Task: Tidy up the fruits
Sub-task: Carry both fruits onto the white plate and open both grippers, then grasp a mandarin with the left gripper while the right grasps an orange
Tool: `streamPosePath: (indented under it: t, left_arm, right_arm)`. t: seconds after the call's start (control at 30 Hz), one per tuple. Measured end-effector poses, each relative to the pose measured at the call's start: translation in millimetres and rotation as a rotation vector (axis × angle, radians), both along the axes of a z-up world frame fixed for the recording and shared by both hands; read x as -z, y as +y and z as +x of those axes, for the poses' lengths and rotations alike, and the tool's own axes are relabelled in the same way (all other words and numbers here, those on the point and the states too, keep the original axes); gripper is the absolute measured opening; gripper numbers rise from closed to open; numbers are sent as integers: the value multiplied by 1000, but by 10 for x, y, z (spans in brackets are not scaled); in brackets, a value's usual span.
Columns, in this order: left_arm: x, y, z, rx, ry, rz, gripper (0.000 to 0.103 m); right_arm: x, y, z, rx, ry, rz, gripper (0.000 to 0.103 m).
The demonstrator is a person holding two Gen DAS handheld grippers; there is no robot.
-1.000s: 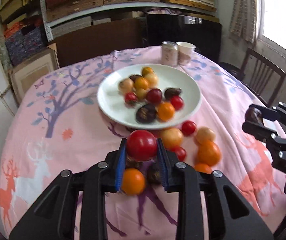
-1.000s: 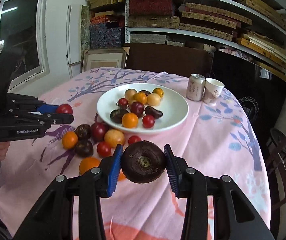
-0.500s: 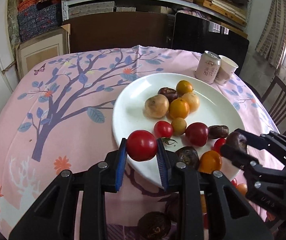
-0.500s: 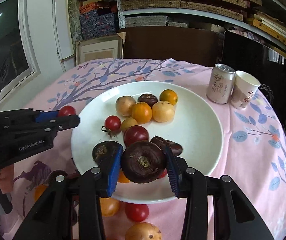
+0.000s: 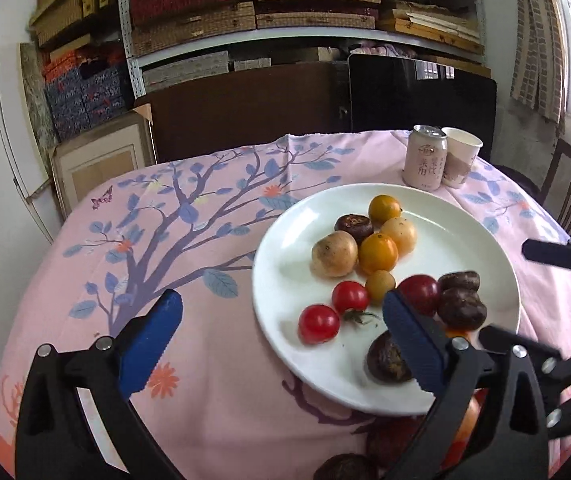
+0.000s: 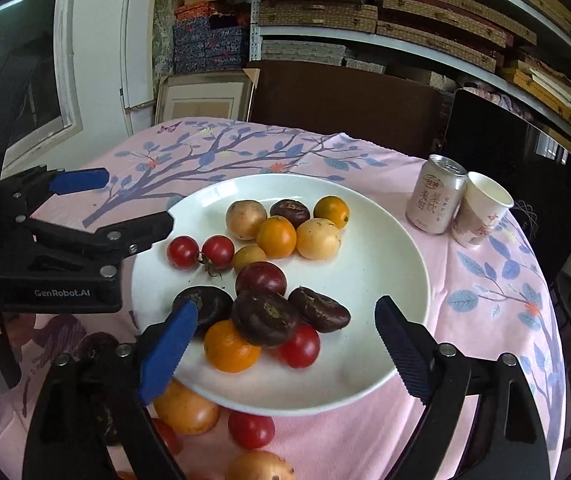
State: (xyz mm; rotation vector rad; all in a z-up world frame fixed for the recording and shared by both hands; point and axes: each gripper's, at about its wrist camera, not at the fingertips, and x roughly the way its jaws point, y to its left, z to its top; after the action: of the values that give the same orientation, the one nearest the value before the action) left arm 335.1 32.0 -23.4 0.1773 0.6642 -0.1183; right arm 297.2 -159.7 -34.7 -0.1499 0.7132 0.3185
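A white plate on the pink tablecloth holds several red, orange, yellow and dark purple fruits. My left gripper is open and empty over the plate's left rim; a red tomato lies on the plate between its fingers. My right gripper is open and empty over the plate's near side; a dark purple fruit rests on other fruits between its fingers. Several loose fruits, such as a yellow one and a red tomato, lie on the cloth in front of the plate.
A drink can and a paper cup stand beyond the plate at the back right. Dark chairs and shelves of boxes stand behind the round table. The left gripper body reaches in beside the plate.
Both grippers have opened. The left one let go of the red tomato and the right one let go of the dark purple fruit; both fruits now lie on the plate.
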Motion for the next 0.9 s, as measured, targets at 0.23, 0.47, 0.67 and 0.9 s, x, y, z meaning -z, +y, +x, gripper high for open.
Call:
streamPosePath:
  t: [0.23,0.47,0.67,0.9]
  left_arm:
    - [113,105,-626,85,101,65,98]
    - [498,73,-1074,151,252,203,98]
    - [649,122,-1128,161,282,206,98]
    - [704,268,-972,142,324,50,98]
  right_arm:
    - [16,-251,-622,0,49,13,99]
    - [387,-166,-894,-62,88,-97,99]
    - [386,-241,-908,-55,122,-68,99]
    - [415,-280,-954,-38,164,-67,99]
